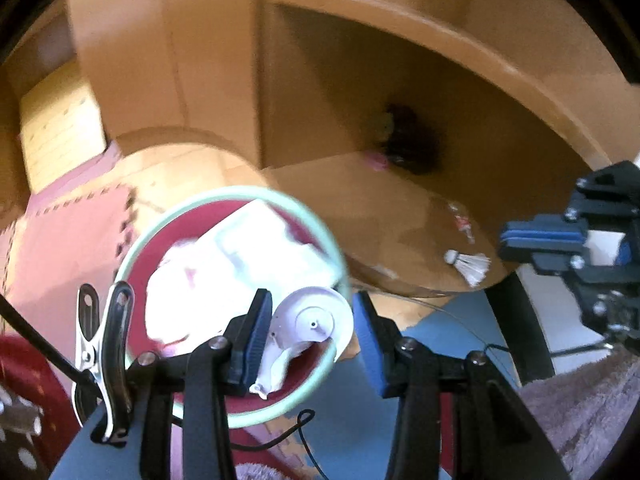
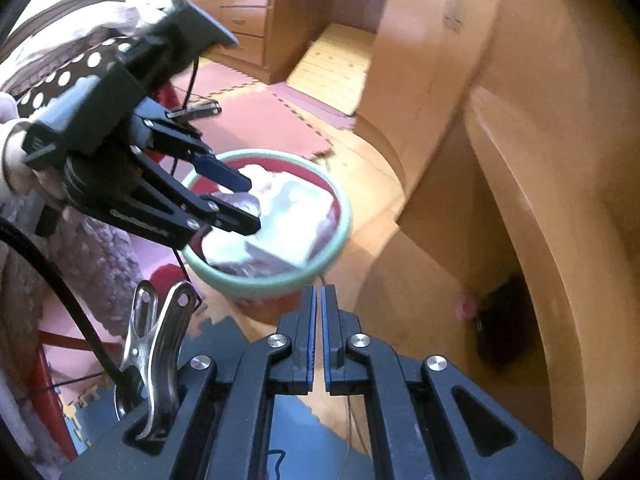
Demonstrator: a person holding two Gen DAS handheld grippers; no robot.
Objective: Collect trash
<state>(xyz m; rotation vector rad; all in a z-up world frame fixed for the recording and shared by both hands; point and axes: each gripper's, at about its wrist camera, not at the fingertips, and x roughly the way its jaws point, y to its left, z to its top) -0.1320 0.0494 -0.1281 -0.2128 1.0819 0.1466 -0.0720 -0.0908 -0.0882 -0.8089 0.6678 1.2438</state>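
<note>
With the left gripper (image 1: 308,336) clamped on a white round plastic piece (image 1: 312,324), the trash bin (image 2: 340,236) lies directly below and ahead of its jaws, nearer than to the empty right gripper (image 2: 319,320), whose jaws are together.

Both views are bright and warm-toned. The white paper (image 1: 224,280) in the bin (image 1: 240,196) is overexposed in the left wrist view, its detail lost to glare. Motion blur softens the wooden furniture (image 1: 420,32), the floor mats (image 2: 256,120) and the bin rim in both views. The recess under the desk (image 2: 500,320) lies in deep shadow. Fisheye distortion bends straight edges, and black vignetting fills the corners. Each camera's own claw renders sharp.
</note>
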